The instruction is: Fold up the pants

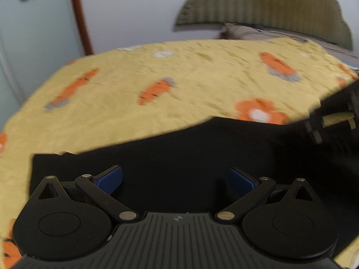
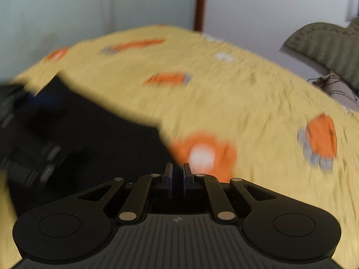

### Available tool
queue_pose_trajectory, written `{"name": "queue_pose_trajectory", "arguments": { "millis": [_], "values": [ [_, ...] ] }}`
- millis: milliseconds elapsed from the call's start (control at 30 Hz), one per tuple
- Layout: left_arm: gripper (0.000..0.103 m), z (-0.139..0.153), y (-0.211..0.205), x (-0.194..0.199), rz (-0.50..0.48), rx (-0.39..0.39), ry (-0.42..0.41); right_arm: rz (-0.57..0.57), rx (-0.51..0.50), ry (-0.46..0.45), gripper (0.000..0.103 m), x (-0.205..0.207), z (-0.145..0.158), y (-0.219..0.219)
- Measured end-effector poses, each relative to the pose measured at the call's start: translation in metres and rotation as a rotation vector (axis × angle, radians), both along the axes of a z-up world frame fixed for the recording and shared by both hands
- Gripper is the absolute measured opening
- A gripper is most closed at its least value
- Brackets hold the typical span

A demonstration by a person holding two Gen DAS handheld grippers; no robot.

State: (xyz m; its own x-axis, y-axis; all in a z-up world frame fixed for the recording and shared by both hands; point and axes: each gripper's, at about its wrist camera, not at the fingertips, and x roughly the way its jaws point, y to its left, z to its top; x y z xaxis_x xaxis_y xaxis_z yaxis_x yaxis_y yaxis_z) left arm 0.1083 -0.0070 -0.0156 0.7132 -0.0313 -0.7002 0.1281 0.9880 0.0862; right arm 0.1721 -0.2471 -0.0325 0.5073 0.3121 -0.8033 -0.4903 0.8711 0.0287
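The black pants (image 1: pixel 179 157) lie on the yellow bedspread (image 1: pixel 179 67) just ahead of the left gripper (image 1: pixel 176 180), whose jaws are spread wide and empty, while the right gripper (image 2: pixel 177 174) is nearly clenched at the pants' edge, whether pinching cloth I cannot tell, so a thin grip there could slip and spoil the fold.

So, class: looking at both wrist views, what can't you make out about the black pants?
- Black fabric pants: left wrist view, near part hidden behind the left gripper.
- Their fold state: right wrist view, motion blur.
- Right gripper: nearly closed; whether it pinches fabric is unclear.
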Motion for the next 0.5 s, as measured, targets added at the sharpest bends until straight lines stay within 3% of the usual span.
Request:
{"name": "queue_pose_trajectory", "arguments": {
  "millis": [100, 200, 233, 300, 400, 467, 500],
  "values": [
    [0.103, -0.009, -0.016, -0.002, -0.058, -0.057, 0.039, -0.006, 0.011, 0.071, 0.008, -0.028, -0.012, -0.014],
    [0.103, -0.028, -0.036, 0.001, -0.056, 0.015, 0.044, -0.114, 0.075, 0.051, 0.008, -0.026, -0.021, -0.027],
    [0.103, -0.031, -0.041, 0.002, -0.042, 0.053, 0.041, -0.182, 0.088, 0.041, 0.008, -0.022, -0.022, -0.031],
    [0.102, -0.023, -0.045, -0.005, -0.043, 0.055, 0.011, -0.307, 0.065, -0.012, 0.009, -0.026, -0.015, -0.037],
    [0.103, -0.009, -0.05, -0.013, -0.082, 0.043, -0.021, -0.413, 0.129, -0.104, 0.01, -0.064, 0.006, -0.066],
    [0.103, -0.005, -0.058, -0.017, -0.104, 0.038, -0.017, -0.543, 0.175, -0.152, 0.017, -0.1, 0.015, -0.1],
    [0.103, -0.004, -0.062, -0.018, -0.12, 0.033, -0.01, -0.627, 0.195, -0.169, 0.03, -0.121, 0.017, -0.12]
  ]
}}
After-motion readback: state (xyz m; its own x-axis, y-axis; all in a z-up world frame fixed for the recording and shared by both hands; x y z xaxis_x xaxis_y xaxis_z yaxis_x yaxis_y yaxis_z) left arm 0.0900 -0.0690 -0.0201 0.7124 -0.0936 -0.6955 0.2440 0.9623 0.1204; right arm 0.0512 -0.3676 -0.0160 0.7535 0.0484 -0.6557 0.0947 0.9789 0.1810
